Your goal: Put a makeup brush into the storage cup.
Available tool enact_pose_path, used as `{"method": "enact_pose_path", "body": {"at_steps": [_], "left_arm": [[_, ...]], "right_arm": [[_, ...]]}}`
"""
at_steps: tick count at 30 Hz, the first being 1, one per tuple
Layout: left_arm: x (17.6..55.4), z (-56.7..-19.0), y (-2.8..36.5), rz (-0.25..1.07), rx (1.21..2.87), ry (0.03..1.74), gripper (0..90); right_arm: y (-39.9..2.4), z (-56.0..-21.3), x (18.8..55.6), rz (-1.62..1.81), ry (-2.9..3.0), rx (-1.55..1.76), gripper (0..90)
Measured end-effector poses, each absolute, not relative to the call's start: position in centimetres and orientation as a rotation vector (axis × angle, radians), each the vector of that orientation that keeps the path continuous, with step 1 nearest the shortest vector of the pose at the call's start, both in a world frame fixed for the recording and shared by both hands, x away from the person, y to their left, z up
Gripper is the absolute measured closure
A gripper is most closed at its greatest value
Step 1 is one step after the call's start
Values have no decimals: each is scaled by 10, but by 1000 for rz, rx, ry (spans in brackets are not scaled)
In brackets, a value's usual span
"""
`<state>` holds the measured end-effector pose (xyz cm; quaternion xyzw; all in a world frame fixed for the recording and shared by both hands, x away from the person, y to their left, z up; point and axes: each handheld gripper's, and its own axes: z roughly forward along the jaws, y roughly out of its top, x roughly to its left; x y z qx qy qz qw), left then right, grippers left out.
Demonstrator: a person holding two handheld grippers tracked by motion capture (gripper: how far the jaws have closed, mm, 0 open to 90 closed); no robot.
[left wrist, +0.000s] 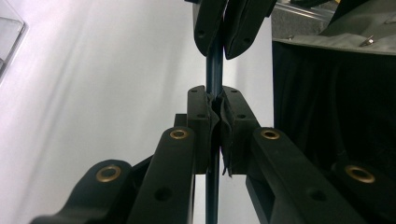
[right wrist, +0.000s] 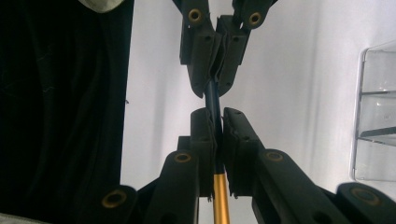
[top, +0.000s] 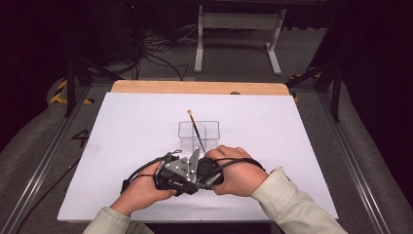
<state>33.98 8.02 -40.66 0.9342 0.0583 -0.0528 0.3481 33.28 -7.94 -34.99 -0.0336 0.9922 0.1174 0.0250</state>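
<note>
A thin brush with a dark blue handle [left wrist: 215, 70] and a gold ferrule [right wrist: 220, 200] is held between my two grippers, which face each other tip to tip. My left gripper [left wrist: 215, 100] is shut on the blue handle. My right gripper [right wrist: 217, 116] is shut on the same handle just past the ferrule. In the high view both grippers, left [top: 191, 172] and right [top: 203, 170], meet low over the white sheet's front middle, each in a hand. A second brush [top: 195, 127] leans in a clear box [top: 182, 136] just beyond them.
The white sheet [top: 136, 126] covers a wooden table whose far edge [top: 195, 87] shows. The clear box also shows at the right gripper view's right edge [right wrist: 373, 116]. Metal rails run along both sides, with cables and a stand on the floor behind.
</note>
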Motion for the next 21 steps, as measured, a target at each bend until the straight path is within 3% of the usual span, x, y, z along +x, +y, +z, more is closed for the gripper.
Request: {"method": "enact_pose_path", "body": {"at_steps": [21], "left_arm": [[338,-408,79,-119,2429,162,837]], "right_arm": [[-81,-350,335,402,3063,-85,827]]}}
